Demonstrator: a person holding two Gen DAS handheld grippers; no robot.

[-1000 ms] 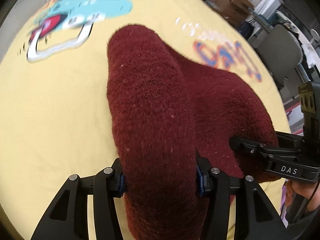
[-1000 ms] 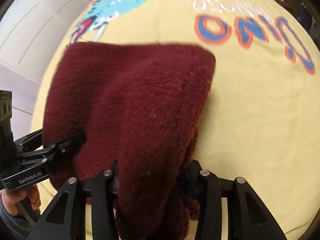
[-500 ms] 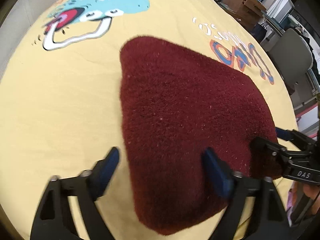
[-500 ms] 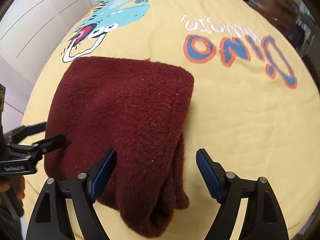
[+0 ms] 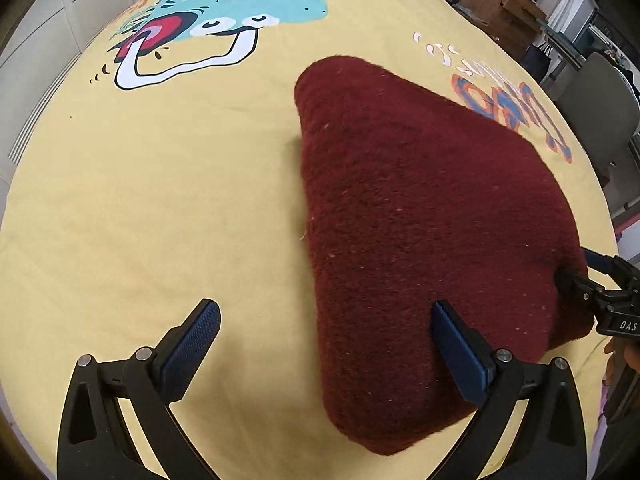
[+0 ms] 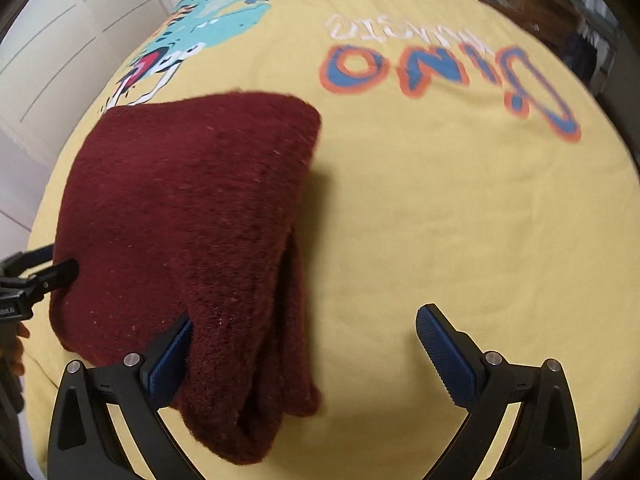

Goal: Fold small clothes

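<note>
Currently your left gripper (image 5: 326,344) has its fingers (image 5: 192,348) spread wide and still parting, with nothing gripped. One blue pad stands over bare yellow sheet (image 5: 160,200); the other stands over the near part of the dark red garment (image 5: 420,220), and whether it touches the fabric cannot be told.

Your right gripper (image 6: 304,356) likewise has its fingers (image 6: 444,356) spread wide and still parting, and it grips nothing. Its left pad lies against the near edge of the garment (image 6: 192,216), partly hidden behind the fabric, while its right pad stands apart over bare sheet (image 6: 440,220). The loose layered end of the garment lies between the two pads.

The garment rests folded on the sheet, a thick fuzzy piece with a rounded fold at its far end and stacked layers visible along its right side. It lies nearer the near edge of the sheet than the far edge, between the cartoon dinosaur print (image 5: 224,20) at the far left and the blue and orange lettering (image 6: 448,68) at the far right.

Each gripper appears at the margin of the other's view, just beside the garment's near corners. Part of a hand (image 6: 18,348) shows below the left gripper.
</note>
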